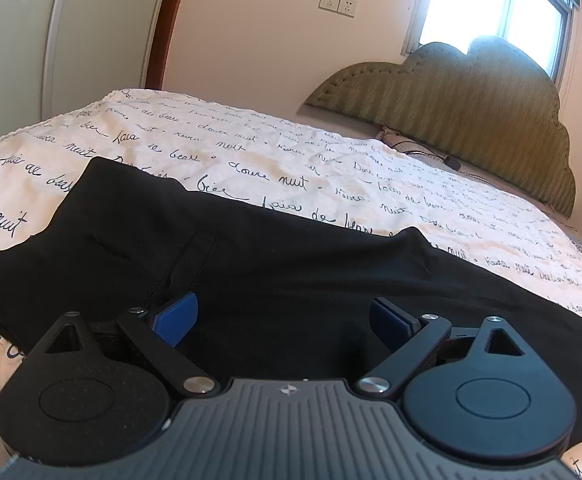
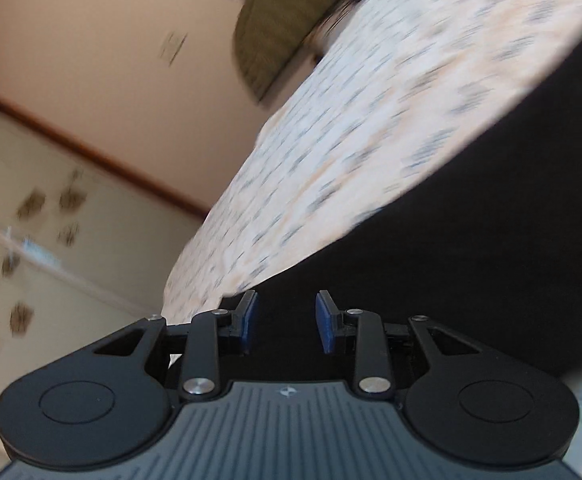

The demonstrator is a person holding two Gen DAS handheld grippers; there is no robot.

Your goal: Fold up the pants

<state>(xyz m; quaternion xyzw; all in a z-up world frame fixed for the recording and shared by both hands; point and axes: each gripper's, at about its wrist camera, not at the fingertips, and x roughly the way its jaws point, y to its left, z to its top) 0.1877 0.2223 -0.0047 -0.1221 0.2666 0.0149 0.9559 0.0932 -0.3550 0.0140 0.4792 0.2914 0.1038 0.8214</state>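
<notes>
Just ahead of and beneath the left gripper (image 1: 283, 320): black pants (image 1: 271, 256), lying across a white bedspread (image 1: 251, 152) printed with handwriting. Spread wide, blue pads (image 1: 177, 318) well apart, nothing pinched. Sits low over the cloth near a stitched seam just beyond the left pad, probably to pin or steady that end while the other side gets folded. Beyond the pants, bare bedspread; further off, to the right, a green scalloped headboard (image 1: 471, 100).

In front of the right gripper (image 2: 287, 320): the same dark fabric, filling everything to the right and below, with the bedspread slanting away up and to the left. Tilted and blurred throughout. Narrowly parted, only a slim gap between the pads, and black cloth behind that gap. Cannot tell whether a fold is pinched there or merely lies behind. Judging by the narrow set and the closeness to the fabric's edge, likely placed to carry one part of the pants across. No finished fold visible yet, so probably early in the task.
</notes>
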